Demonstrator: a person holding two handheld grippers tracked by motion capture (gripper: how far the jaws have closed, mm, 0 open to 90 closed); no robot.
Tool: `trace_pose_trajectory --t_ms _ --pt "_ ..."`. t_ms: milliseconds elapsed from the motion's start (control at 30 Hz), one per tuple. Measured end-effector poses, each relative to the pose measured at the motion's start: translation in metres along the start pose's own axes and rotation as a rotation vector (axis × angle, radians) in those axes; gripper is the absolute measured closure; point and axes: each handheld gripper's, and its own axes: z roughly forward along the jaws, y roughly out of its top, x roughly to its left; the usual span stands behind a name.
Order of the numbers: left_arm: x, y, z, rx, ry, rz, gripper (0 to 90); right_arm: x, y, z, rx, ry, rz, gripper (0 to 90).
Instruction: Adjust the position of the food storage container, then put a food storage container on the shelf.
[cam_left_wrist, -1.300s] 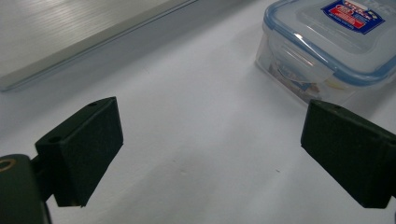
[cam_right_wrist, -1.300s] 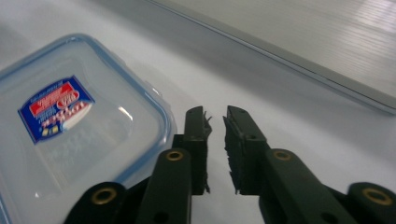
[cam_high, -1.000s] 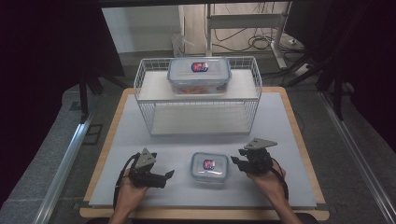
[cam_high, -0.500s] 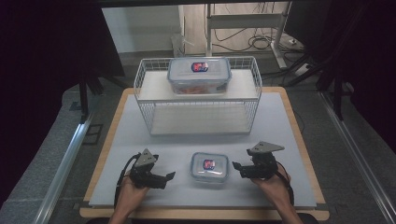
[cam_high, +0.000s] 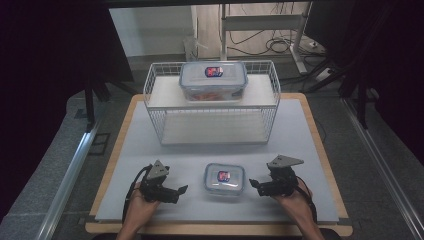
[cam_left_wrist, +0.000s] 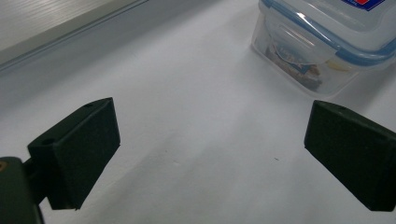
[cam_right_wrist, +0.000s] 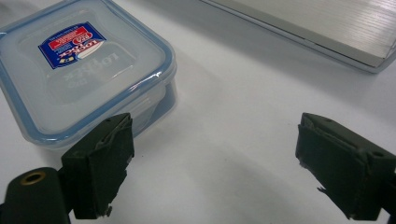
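Note:
A small clear lidded container (cam_high: 224, 179) with a blue rim and a red-blue label sits on the white mat near the front edge. My left gripper (cam_high: 183, 190) lies to its left, pointing at it, with the jaws wide apart and nothing between them. In the left gripper view (cam_left_wrist: 210, 154) the container (cam_left_wrist: 327, 42) stands ahead at the upper right. My right gripper (cam_high: 254, 184) lies to the container's right, a small gap away; its jaws have just been opening and hold nothing. In the right gripper view (cam_right_wrist: 215, 168) the container (cam_right_wrist: 79, 70) is beside the left jaw.
A white wire rack (cam_high: 155, 95) stands at the back of the mat (cam_high: 300, 135), with a larger lidded container (cam_high: 213, 80) on its upper shelf. The wooden board's edges (cam_high: 327, 165) frame the mat. Dark floor and cables lie beyond.
My right gripper has drawn slightly back to the right from the small container, and its jaws stand wider. The left gripper and both containers have stayed put.

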Motion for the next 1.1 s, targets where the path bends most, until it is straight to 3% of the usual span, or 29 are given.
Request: trace_pose_trajectory --t_ms 333,500,533,567,700,800,933,1100 --pt "0.0 0.003 -0.002 0.006 -0.006 -0.03 3.6 -0.003 0.0 0.001 0.019 -0.038 0.011 7.0" --pt "-0.001 0.007 -0.003 0.024 -0.005 -0.032 3.2 -0.003 0.003 -0.002 0.032 -0.03 0.021 3.9" --pt "0.0 0.01 -0.004 0.015 -0.033 -0.051 2.8 -0.002 0.005 -0.003 0.036 -0.003 0.033 2.9" --pt "0.0 0.01 -0.004 0.015 -0.033 -0.051 3.1 -0.002 0.005 -0.003 0.036 -0.003 0.033 2.9" --pt "-0.001 0.018 -0.002 -0.006 -0.108 -0.101 5.6 0.0 0.008 -0.003 0.065 0.036 0.063 2.8" --pt "-0.007 0.026 0.003 0.007 -0.122 -0.077 7.5 0.003 0.011 -0.005 0.066 0.04 0.062 9.6" --pt "-0.011 0.037 0.012 0.002 -0.17 -0.08 10.0 0.009 0.017 -0.009 0.047 0.071 0.066 22.2" --pt "-0.017 0.049 0.032 0.017 -0.259 -0.095 10.4 0.018 0.019 0.002 0.069 0.156 0.097 23.7"
